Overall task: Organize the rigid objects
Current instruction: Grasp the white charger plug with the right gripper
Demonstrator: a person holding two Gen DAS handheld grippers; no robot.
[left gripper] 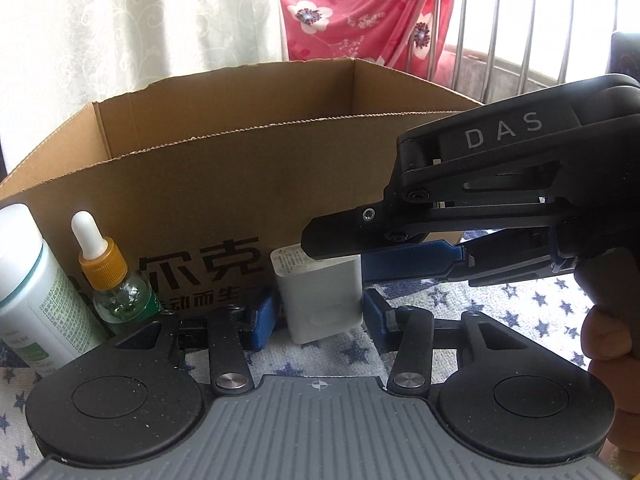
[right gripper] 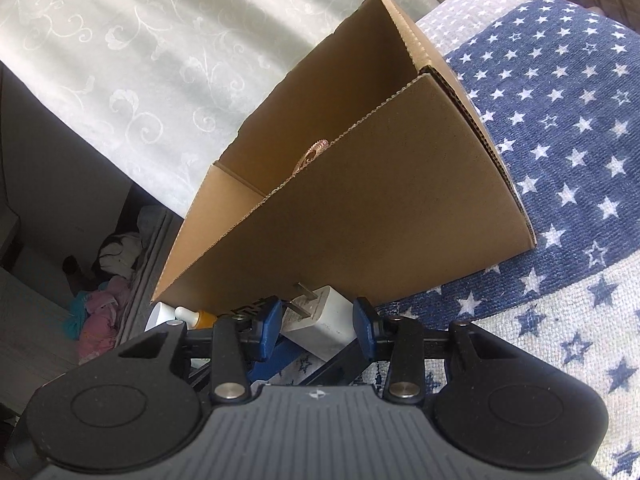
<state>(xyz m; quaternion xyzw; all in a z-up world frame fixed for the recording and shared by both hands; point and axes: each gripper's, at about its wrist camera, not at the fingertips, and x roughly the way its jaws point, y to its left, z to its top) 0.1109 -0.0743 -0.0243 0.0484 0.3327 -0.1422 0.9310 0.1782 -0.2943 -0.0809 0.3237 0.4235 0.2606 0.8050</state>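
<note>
1. Nearest me, my left gripper (left gripper: pixel 320 320) had its two blue pads either side of the white plug-in charger (left gripper: pixel 324 296). The pads sat right at its flanks. I could not tell whether they truly pressed or only bracketed it.
2. My right gripper (right gripper: pixel 320 328) came in from the right of the left jaws, rolled onto its side, and was clamped on the same charger. My hand (left gripper: pixel 608 340) gripped its handle at the far right.
3. The charger stood between both pairs of jaws, its base on or just above the star-patterned cloth (left gripper: pixel 520 300) and its metal prongs (right gripper: pixel 300 296) pointing toward the box. I judged that I used two grippers because the smooth block could twist in one pair of pads.
4. Just left of the left jaws stood a small dropper bottle (left gripper: pixel 116 280) with a gold collar. Further left was a white bottle with green print (left gripper: pixel 32 288). Both were upright against the box wall, probably waiting their turn.
5. Directly beyond the jaws rose the open cardboard box (left gripper: pixel 240 168), its near wall close behind the charger. I took it as the place for these things. Something round, ribbed and copper-coloured (right gripper: pixel 312 156) showed just over its rim; I could not tell what it was.
6. Furthest off, past the box, hung a pale patterned curtain (left gripper: pixel 140 20) and a red floral fabric (left gripper: pixel 360 0). A metal railing (left gripper: pixel 520 20) stood to the right.
</note>
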